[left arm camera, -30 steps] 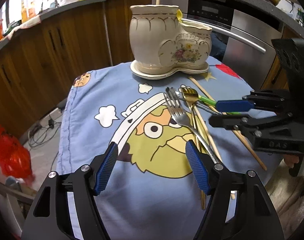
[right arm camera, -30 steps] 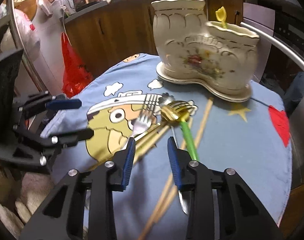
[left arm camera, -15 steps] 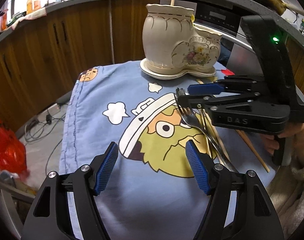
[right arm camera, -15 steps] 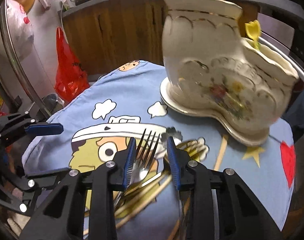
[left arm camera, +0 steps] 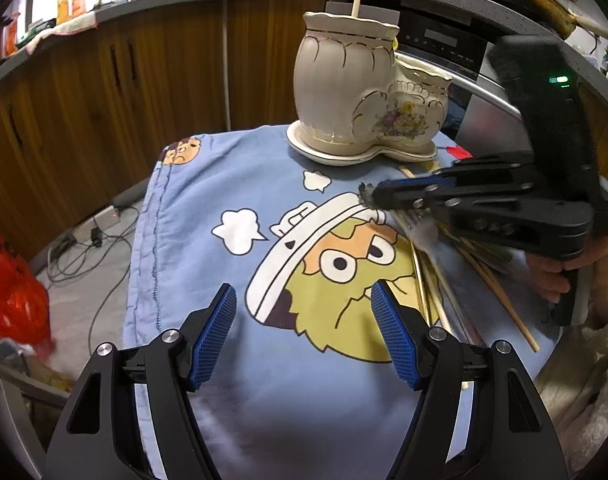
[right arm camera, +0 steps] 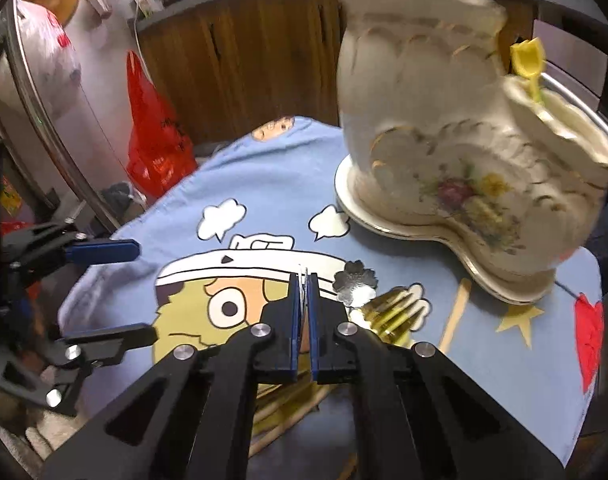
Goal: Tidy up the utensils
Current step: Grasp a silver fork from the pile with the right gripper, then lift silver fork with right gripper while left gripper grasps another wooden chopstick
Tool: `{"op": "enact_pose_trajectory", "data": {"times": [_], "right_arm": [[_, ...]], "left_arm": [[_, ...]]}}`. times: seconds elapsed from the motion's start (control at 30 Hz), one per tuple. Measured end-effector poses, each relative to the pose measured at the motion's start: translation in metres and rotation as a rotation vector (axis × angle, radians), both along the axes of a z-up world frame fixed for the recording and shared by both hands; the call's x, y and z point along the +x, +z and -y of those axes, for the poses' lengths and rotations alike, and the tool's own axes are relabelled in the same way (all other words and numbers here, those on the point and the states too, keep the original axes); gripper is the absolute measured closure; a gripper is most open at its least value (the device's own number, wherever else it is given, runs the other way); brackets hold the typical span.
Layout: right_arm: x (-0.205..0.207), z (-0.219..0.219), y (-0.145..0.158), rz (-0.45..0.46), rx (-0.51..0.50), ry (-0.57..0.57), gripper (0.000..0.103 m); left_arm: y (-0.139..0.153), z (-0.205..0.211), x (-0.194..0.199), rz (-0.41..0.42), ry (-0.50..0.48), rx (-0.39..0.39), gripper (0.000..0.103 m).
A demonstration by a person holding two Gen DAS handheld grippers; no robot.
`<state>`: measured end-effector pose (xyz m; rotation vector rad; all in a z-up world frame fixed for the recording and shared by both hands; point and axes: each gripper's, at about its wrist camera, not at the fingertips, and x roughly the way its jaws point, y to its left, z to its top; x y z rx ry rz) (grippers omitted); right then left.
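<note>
Right hand-held gripper (right arm camera: 303, 292) clamped on fork (right arm camera: 302, 280)

Boot-shaped holder (right arm camera: 443, 152) on saucer (right arm camera: 479, 272), upper right; utensil pile (right arm camera: 387, 312) on cloth (right arm camera: 264, 184) below it, centre.

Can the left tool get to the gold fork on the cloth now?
Probably not directly: the right tool, shut on a silver fork, lies across the utensil pile, over the gold fork. The left tool is open.
</note>
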<state>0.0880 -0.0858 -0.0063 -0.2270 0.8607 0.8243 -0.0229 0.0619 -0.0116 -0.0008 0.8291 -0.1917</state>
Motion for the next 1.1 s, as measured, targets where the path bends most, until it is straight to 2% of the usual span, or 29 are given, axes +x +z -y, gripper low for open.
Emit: {"op": "enact_pose_trajectory", "data": {"times": [0.27,0.47,0.53,0.63,0.9,1.0,1.1], "right_arm": [[-0.016,0.065,0.040,0.030,0.135,-0.044,0.100],[-0.021,0.108,0.057,0.050,0.180,-0.081,0.100],[-0.021,0.121,0.062,0.066,0.192,-0.102,0.100],[-0.019,0.140,0.070,0.081,0.215,-0.132,0.100],[-0.024,0.167,0.083,0.116,0.242,-0.157,0.100],[-0.025,0.175,0.083,0.115,0.252,-0.172,0.100],[-0.025,0.180,0.081,0.111,0.253,-0.183,0.100]], "left_arm": [[0.002,0.026,0.002,-0.011,-0.053,0.008,0.032],[0.003,0.059,0.004,-0.042,-0.123,-0.012,0.045],[0.002,0.071,0.006,-0.054,-0.146,-0.006,0.056],[0.002,0.085,0.009,-0.077,-0.175,-0.022,0.066],[-0.009,0.111,0.031,-0.168,-0.157,-0.056,0.073],[-0.012,0.124,0.036,-0.182,-0.153,-0.016,0.073],[-0.014,0.135,0.039,-0.179,-0.140,0.064,0.080]]}}
